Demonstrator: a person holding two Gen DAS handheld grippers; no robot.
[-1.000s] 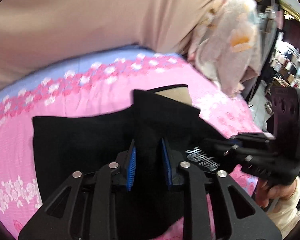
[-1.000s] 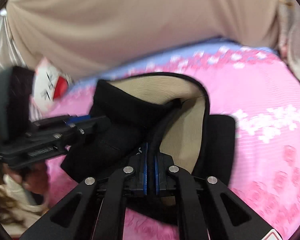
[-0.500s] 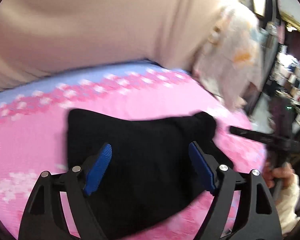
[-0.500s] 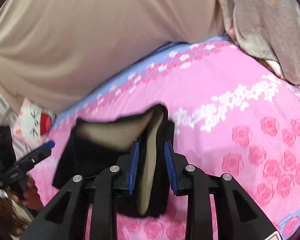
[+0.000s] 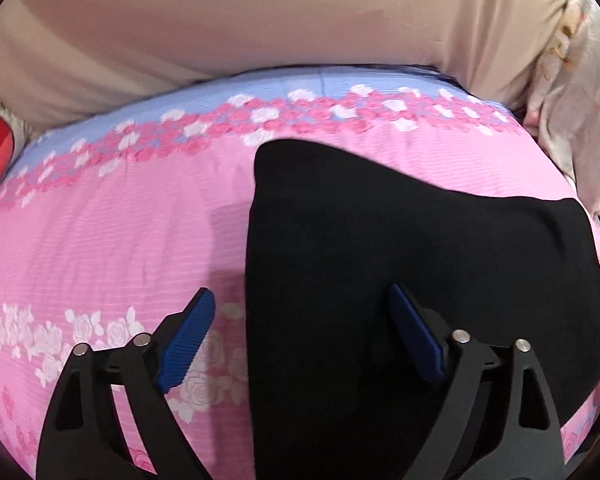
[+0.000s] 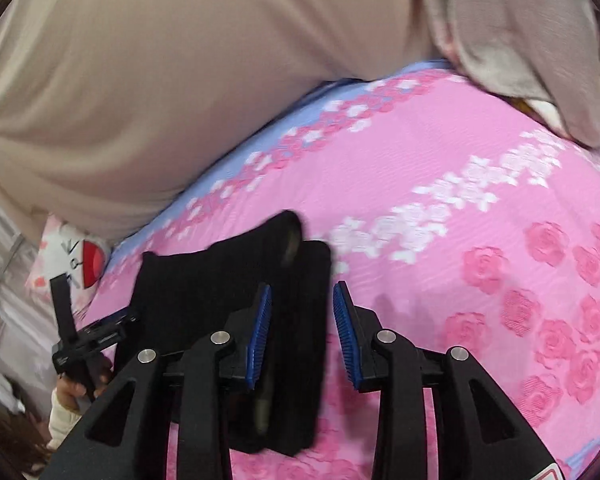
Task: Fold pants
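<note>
Both grippers have let go: left gripper (image 5: 300,332) and right gripper (image 6: 302,332) jaws are opening, unclamped, over the folded black pants (image 5: 380,248) lying on the pink floral bedsheet (image 5: 120,240); beige pillow (image 5: 260,20) behind.

Our left gripper (image 5: 300,334) and right gripper (image 6: 302,330) hang over the pants (image 5: 400,264), jaws opening, pads clear.
</note>
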